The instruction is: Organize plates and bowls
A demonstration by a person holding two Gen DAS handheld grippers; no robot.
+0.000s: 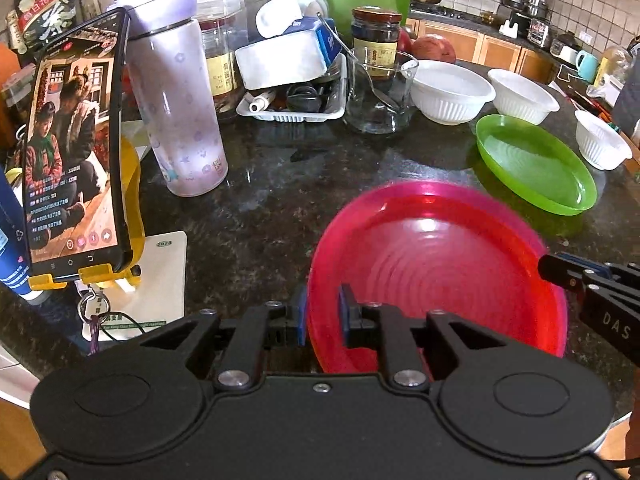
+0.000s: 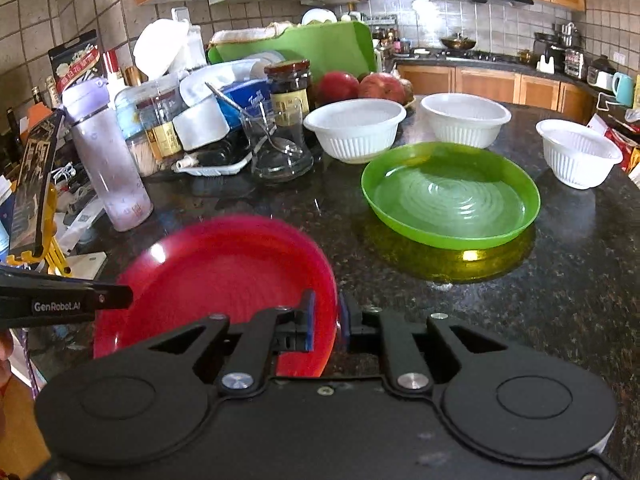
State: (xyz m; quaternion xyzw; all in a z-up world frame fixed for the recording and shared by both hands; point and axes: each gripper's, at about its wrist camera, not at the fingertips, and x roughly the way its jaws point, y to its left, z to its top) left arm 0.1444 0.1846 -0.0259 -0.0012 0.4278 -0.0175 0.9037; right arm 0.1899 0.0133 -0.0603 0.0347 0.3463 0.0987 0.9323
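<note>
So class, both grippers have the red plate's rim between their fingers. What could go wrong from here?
1. The red plate looks blurred and neither the left gripper nor the right gripper visibly clamps it, so it may slip.
2. Swinging it could knock the green plate or the lilac bottle.

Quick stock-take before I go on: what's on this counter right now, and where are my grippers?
red plate: 1, translucent red, near edge of the counter, blurred
green plate: 1, lime green, right of the red one
white bowls: 3, white ribbed, in a row behind the green plate
glass jug: 1, clear, spoon inside, left of the bowls
bottle: 1, lilac, upright, left
phone: 1, black, screen lit, on a yellow stand, far left
jar: 1, dark contents, behind the jug
red fruit: 2, behind the bowls
left gripper: black, blue pads, open astride the red plate's left rim
right gripper: same, open astride its right rim
</note>
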